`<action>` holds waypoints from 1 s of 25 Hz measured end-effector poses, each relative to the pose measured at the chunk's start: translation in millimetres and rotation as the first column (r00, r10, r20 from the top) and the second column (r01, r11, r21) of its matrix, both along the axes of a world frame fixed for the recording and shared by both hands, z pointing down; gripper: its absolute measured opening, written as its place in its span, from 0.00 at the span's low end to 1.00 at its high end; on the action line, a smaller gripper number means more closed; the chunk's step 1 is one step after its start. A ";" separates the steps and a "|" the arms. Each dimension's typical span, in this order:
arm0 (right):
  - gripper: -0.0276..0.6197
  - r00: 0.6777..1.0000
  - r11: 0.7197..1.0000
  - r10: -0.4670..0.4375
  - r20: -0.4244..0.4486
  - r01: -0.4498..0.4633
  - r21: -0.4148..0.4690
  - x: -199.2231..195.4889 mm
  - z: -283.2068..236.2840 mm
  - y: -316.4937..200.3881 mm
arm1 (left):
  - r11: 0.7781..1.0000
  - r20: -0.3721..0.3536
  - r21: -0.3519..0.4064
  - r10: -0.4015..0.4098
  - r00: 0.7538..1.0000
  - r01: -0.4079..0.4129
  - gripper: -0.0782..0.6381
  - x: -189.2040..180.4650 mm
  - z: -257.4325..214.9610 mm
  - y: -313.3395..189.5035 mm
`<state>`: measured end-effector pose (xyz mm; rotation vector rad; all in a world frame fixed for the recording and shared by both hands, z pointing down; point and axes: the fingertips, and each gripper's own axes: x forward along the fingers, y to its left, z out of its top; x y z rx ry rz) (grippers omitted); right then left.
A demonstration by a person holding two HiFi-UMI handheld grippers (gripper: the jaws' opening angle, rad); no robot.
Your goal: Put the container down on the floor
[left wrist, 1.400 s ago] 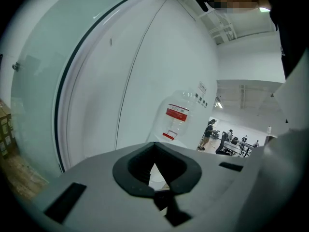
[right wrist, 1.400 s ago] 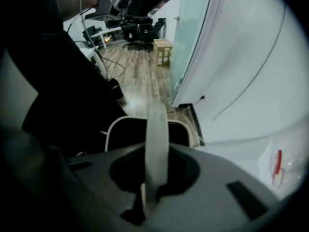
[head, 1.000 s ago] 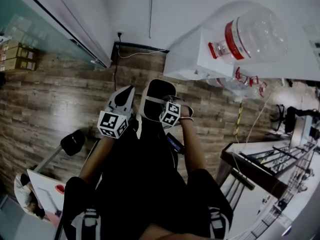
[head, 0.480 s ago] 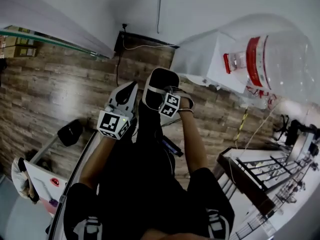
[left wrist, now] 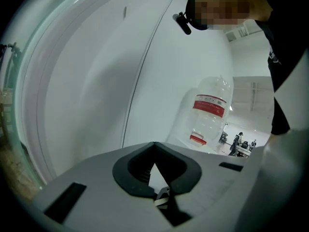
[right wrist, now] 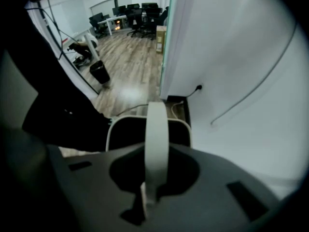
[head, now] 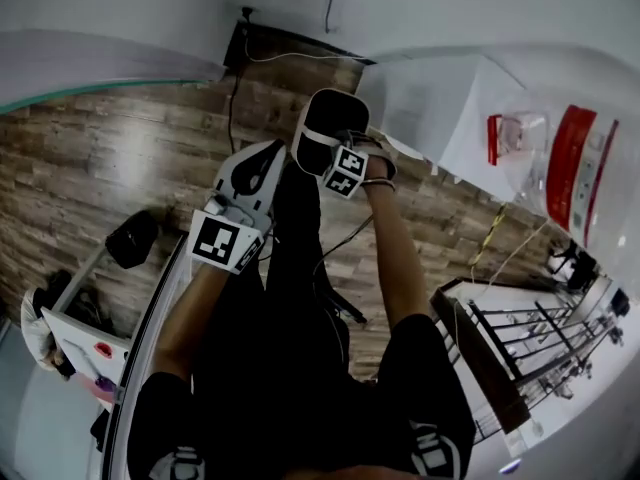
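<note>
**A:** While the right tongs (head: 338, 151) are pinched narrow on the white handle (right wrist: 157, 129), we've got the container (head: 330, 126) hanging under them. It's out ahead of our legs (head: 290, 298), over the wood floor (head: 110, 168) near the foot of the wall (head: 150, 8). Not down yet, as we read it.

**B:** Why the handle, not the rim?

**A:** The strap is thin, so it fits between nearly closed tongs, and we'd expect the load to hang plumb. A rim grip would likely tip it.

**B:** Left tongs (head: 255, 173)?

**A:** Closed tip to tip, nothing between them. We hold them near the container, probably idle since one side carries the load.

**B:** Hazards?

**A:** The cable (head: 232, 108) by the wall. We'd lower straight down, clear of it, and release only once the base sits flat.
</note>
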<state>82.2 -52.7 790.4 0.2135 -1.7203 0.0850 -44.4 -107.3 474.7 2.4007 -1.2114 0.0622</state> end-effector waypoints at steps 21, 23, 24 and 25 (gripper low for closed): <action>0.11 0.999 0.999 0.039 -0.025 -0.038 0.007 31.1 141.9 -81.3 | 0.996 0.013 -0.089 -0.001 1.000 0.002 0.15 9.9 92.3 -42.6; 0.11 0.998 0.998 0.065 -0.025 -0.065 0.005 34.9 150.6 -86.7 | 0.995 0.019 -0.098 0.006 1.000 -0.005 0.15 13.7 97.2 -44.6; 0.11 0.997 0.997 0.079 -0.024 -0.079 0.002 36.8 154.6 -89.0 | 0.995 0.022 -0.102 0.011 1.000 -0.009 0.15 15.6 99.0 -46.0; 0.11 0.995 0.996 0.092 -0.025 -0.092 0.001 39.0 158.3 -90.9 | 0.994 0.023 -0.105 0.016 1.000 -0.014 0.15 17.2 100.2 -47.5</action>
